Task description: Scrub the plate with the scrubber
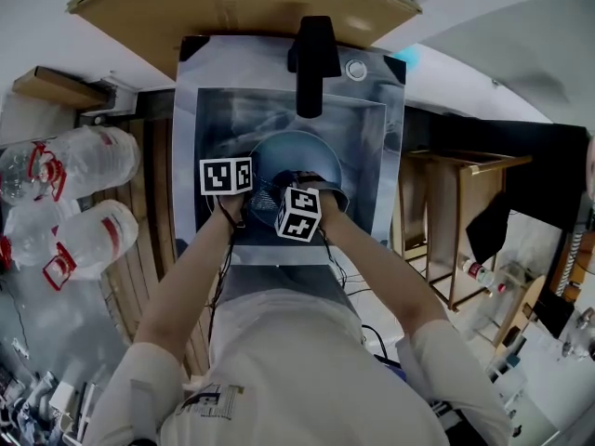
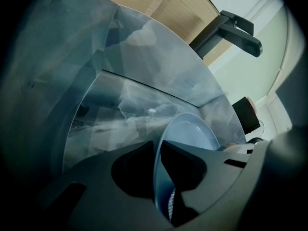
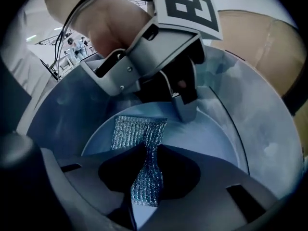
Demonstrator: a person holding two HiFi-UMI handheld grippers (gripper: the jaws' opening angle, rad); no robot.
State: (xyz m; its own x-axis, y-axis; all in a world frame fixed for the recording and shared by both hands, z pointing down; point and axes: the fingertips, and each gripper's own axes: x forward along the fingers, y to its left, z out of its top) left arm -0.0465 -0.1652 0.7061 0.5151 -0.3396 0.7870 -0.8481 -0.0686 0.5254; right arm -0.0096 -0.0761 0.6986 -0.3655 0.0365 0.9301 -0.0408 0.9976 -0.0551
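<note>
With both forearms (image 1: 191, 282) reaching down into the sink (image 1: 367, 147), your left hand-held gripper (image 2: 158, 146) pinched the rim of the tilted plate (image 2: 192, 134) while your right hand-held gripper (image 3: 148, 150) clamped the scrubber (image 3: 137, 131) against its face.

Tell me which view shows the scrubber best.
The right gripper view: the scrubber is pinched in the jaws of the right gripper, fanning onto the plate. The left gripper view catches only a sliver; the head view hides it.
</note>
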